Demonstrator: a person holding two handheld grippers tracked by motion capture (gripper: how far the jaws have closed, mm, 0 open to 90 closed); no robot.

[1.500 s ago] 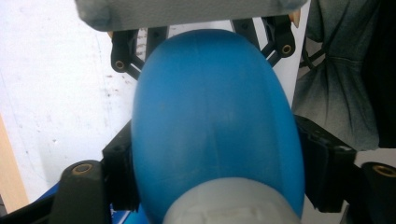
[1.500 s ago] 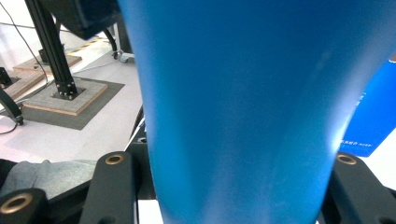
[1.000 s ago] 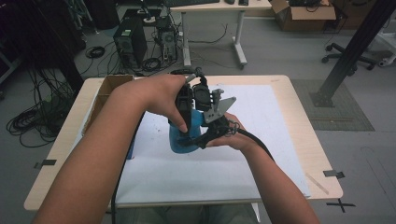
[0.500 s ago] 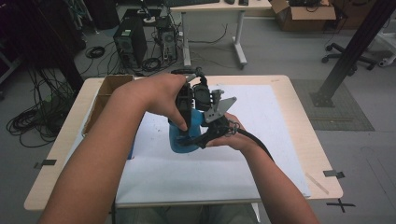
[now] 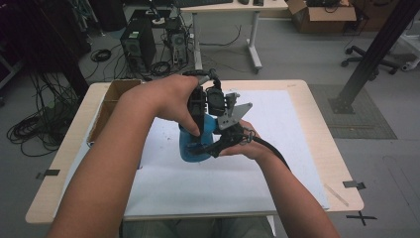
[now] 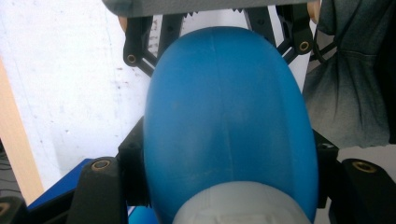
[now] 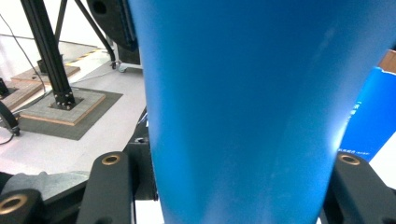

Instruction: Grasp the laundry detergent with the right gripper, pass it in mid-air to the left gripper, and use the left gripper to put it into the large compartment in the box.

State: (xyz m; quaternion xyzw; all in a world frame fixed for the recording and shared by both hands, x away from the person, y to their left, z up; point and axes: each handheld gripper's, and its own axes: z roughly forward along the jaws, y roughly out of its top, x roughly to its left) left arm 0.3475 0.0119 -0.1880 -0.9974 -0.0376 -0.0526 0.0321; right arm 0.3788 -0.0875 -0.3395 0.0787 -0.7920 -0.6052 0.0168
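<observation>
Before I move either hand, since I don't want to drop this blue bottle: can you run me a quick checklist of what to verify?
1. Left gripper on the blue bottle: ok, its jaws sit against both sides in the left gripper view.
2. Right gripper on the bottle: ok, its jaws flank it in the right gripper view.
3. Bottle over the white sheet: ok, in the high view.
4. Cap end closed: cannot tell, a pale part shows but no detail.
5. Right gripper's cable free: ok, it trails along the forearm.
6. Cardboard box apart from the hands: ok.

a lab: computer towers [image 5: 134, 43], floor cables [image 5: 30, 126], aluminium frame [image 5: 369, 58].
</observation>
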